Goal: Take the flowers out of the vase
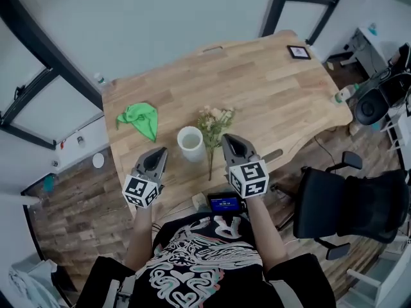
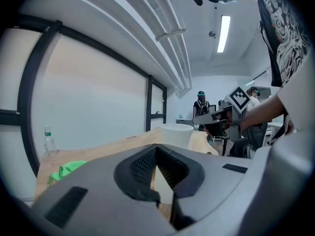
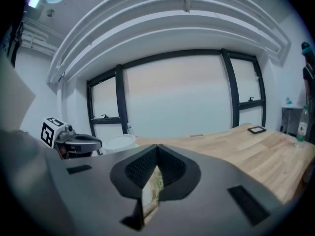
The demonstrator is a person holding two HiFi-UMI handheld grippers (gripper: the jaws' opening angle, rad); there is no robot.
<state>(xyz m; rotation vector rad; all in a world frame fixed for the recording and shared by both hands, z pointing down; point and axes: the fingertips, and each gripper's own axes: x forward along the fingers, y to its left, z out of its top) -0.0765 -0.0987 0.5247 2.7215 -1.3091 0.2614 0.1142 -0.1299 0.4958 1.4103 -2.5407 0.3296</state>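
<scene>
Both jaws closed, flowers (image 1: 215,121) beside white vase (image 1: 191,151), green cloth (image 1: 139,118) beyond

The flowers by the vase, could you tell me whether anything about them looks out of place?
The flowers lie flat on the table beside the upright white vase, not in it. Nothing looks spilled or broken.

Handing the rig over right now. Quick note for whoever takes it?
Left gripper: shut, empty, on the near left of the vase.
Right gripper: shut, empty, just right of the flowers.
The flowers lie on the table right of the vase, which stands upright and looks empty.
Done: flowers out of the vase.
Left: apparently nothing.
</scene>
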